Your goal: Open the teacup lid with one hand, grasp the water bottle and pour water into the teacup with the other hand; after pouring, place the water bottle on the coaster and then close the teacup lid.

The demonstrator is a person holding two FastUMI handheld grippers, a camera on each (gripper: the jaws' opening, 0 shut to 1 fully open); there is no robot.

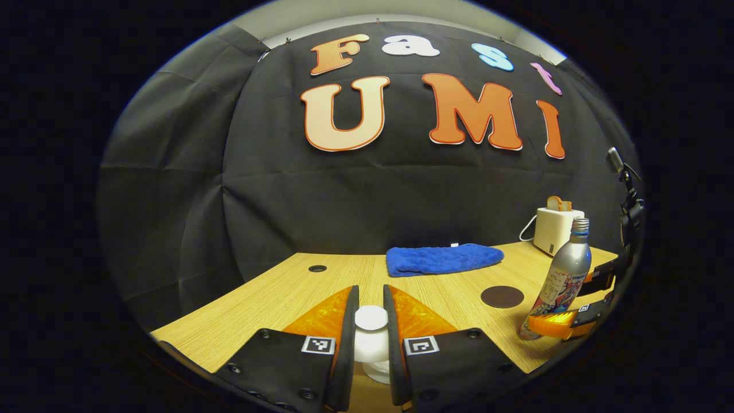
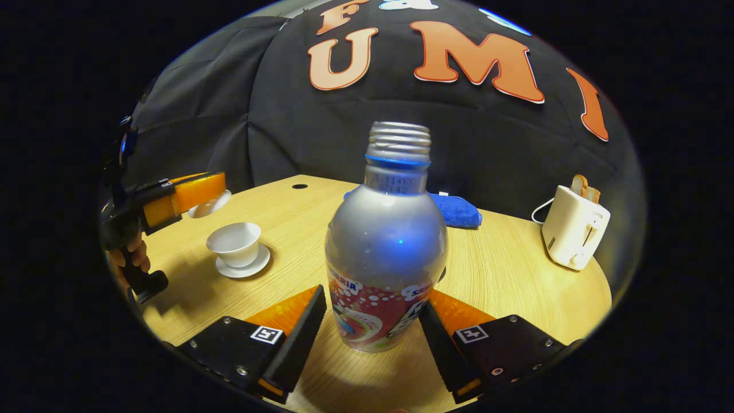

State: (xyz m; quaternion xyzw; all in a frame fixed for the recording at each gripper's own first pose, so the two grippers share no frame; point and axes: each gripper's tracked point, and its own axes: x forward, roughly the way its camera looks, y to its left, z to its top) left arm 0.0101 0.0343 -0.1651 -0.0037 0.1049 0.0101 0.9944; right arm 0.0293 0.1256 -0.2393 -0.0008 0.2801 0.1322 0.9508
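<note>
Left gripper (image 1: 371, 335) has both fingers clamped on the knob of the white teacup lid (image 1: 371, 317), and in the right gripper view you can see that lid (image 2: 210, 204) held up in the air, off the cup, a bit up and to the left of it. The white teacup (image 2: 234, 244) sits open on its saucer (image 2: 243, 267) on the wooden table (image 2: 516, 269).

Right gripper (image 2: 374, 338) is wrapped around the lower part of the water bottle (image 2: 386, 246), fingers pressing on both sides of the colourful label. Bottle has no cap and stands upright. The printed label has bubbles and some lettering, but I honestly can't make it out. The square black-and-white markers on the gripper bodies aren't text either.

Dark round coaster (image 1: 502, 296) lies on the table just left of the bottle in the left gripper view. Blue towel (image 1: 442, 258) is further back, and a white toaster (image 2: 574, 234) with toast sticks up on the right.
</note>
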